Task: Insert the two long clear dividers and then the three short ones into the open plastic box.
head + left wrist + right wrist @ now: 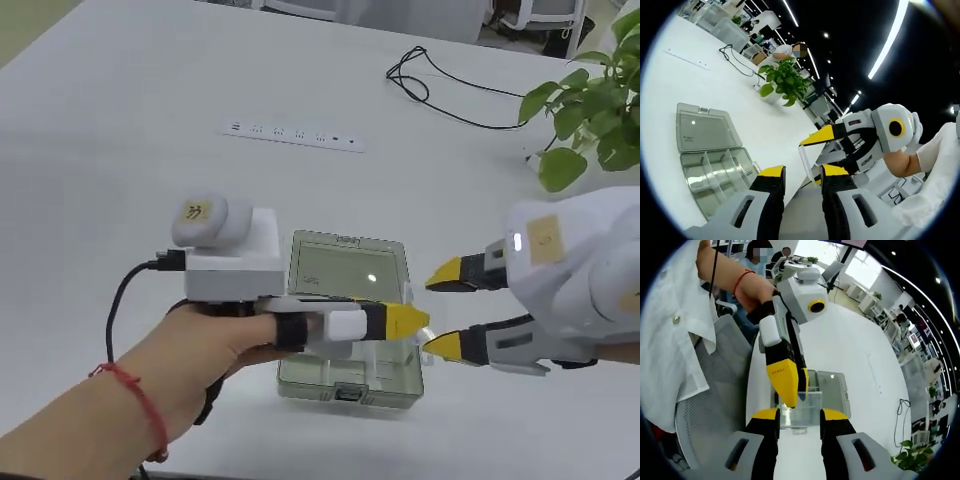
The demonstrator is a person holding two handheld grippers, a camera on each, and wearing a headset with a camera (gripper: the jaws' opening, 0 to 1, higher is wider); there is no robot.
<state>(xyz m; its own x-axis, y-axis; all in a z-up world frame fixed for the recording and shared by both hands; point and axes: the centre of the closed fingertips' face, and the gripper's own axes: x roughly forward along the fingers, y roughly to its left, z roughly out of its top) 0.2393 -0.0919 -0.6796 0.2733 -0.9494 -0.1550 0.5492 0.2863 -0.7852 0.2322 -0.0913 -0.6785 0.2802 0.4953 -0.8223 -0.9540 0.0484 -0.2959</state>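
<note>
The clear divider [800, 411] is up in the air, just over the right-hand edge of the open plastic box [345, 385]. Your right gripper [799, 416] has it: fingers clamped on its two ends, the strip spanning the gap. Your left gripper [405, 320] meets it nose to nose, fingers either side of the divider's face; whether they pinch it, I cannot tell. The box sits on the white worktop [150, 100], lid [350, 262] laid back, partitions [722, 162] standing in its tray.
</note>
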